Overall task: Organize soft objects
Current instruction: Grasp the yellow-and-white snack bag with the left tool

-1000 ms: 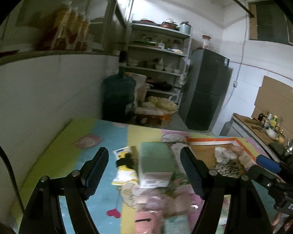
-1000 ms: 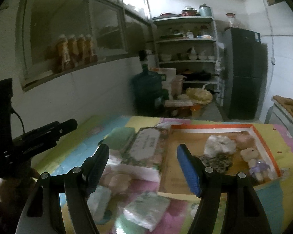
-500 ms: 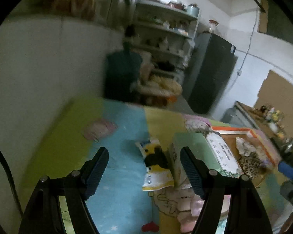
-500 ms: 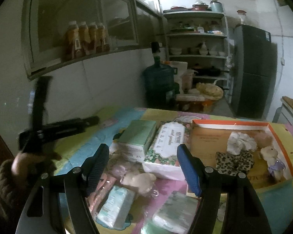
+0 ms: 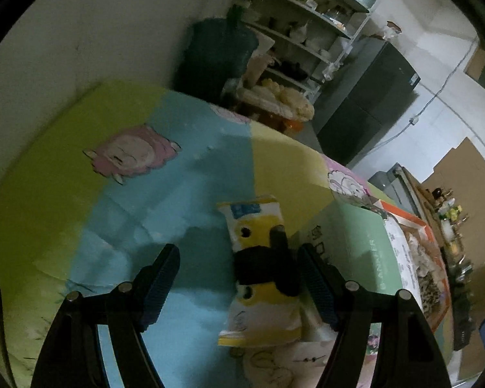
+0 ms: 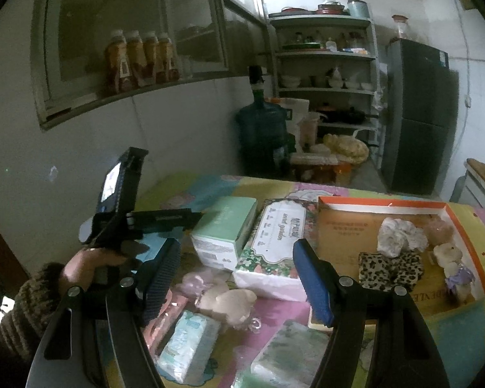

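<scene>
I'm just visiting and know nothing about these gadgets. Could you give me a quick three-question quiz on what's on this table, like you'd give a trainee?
1. True or false: the left gripper is clamped shut on the yellow packet.
2. Which item lies inside the orange-rimmed box? A) the leopard-print cloth B) the green tissue box C) the floral tissue pack
3. In the right wrist view, what sits directly left of the floral tissue pack?

Key
1. False: its jaws stand wide open, with the packet lying on the mat ahead between the fingers.
2. A.
3. The green tissue box.
</scene>
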